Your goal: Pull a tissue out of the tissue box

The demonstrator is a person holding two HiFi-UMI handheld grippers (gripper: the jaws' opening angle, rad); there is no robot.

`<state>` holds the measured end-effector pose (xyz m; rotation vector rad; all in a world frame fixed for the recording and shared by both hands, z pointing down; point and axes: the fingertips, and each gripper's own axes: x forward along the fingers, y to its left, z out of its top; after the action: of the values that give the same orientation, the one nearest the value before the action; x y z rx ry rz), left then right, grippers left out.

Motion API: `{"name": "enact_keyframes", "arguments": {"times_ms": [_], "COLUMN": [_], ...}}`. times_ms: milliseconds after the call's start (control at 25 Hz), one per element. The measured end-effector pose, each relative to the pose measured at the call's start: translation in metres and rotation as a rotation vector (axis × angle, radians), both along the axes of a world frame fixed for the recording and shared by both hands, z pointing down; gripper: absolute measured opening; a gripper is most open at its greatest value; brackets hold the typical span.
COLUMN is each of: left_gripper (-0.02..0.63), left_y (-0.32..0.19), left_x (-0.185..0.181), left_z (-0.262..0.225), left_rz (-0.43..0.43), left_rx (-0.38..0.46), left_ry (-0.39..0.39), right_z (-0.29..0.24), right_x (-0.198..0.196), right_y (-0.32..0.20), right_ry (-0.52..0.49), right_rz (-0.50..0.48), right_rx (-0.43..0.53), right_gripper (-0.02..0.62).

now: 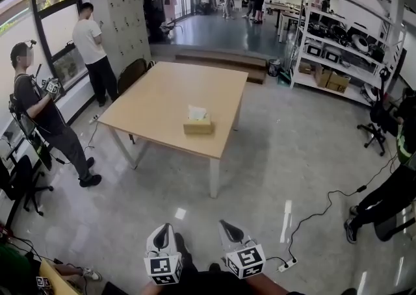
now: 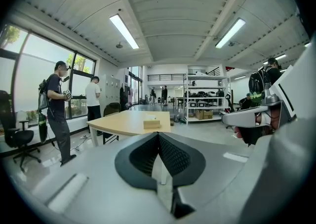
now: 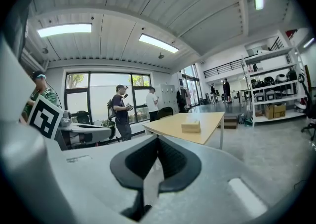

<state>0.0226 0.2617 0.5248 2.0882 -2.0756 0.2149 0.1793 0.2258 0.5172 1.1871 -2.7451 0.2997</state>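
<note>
Box [image 1: 198, 127]: tan. Tissue [image 1: 197, 112]: white. Table [image 1: 156, 100]: light wood top, white legs. Floor [image 1: 279, 157]: glossy grey. Left gripper [image 1: 165, 229] and right gripper [image 1: 227, 225]: white bodies, black fine-mesh jaw pads, black-and-white square patterns on the cubes.

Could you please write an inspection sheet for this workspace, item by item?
Surface: wooden table, bare apart from the box.
Job's things: tissue box close to the table's near edge, a tissue sticking up from it.
Clutter: nothing seen on the table.
Grippers: left gripper and right gripper, fingers shut, empty, well short of the table.
Cables: cable across the floor to a power strip.
Surroundings: shelving rack, lockers, person in a white shirt by the window.
</note>
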Motion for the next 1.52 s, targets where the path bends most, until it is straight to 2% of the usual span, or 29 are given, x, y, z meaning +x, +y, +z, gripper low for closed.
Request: {"name": "enact_keyframes", "arguments": {"times_ms": [400, 640, 1120, 1320, 1520], "left_gripper": [0.018, 0.018, 0.018, 0.018, 0.018], "left_y": [-0.052, -0.096, -0.220, -0.259, -0.292], "left_x": [0.008, 0.000, -0.058, -0.085, -0.119], "left_z": [0.018, 0.029, 0.014, 0.011, 0.004], "left_rz": [0.087, 0.130, 0.226, 0.279, 0.290], "left_rx": [-0.028, -0.051, -0.022, -0.024, 0.014], "left_ry": [0.007, 0.029, 0.057, 0.071, 0.056], "right_z": [0.017, 0.026, 0.004, -0.003, -0.005], "right_x": [0.014, 0.003, -0.060, -0.098, -0.133], "right_y": [-0.031, -0.072, -0.184, -0.216, -0.244], "right_ry": [0.029, 0.049, 0.107, 0.113, 0.107], "right_rz": [0.084, 0.128, 0.203, 0.225, 0.236], "right_rx": [-0.061, -0.101, -0.079, -0.078, -0.059], "right_gripper": [-0.008, -0.008, -0.008, -0.008, -0.008]}}
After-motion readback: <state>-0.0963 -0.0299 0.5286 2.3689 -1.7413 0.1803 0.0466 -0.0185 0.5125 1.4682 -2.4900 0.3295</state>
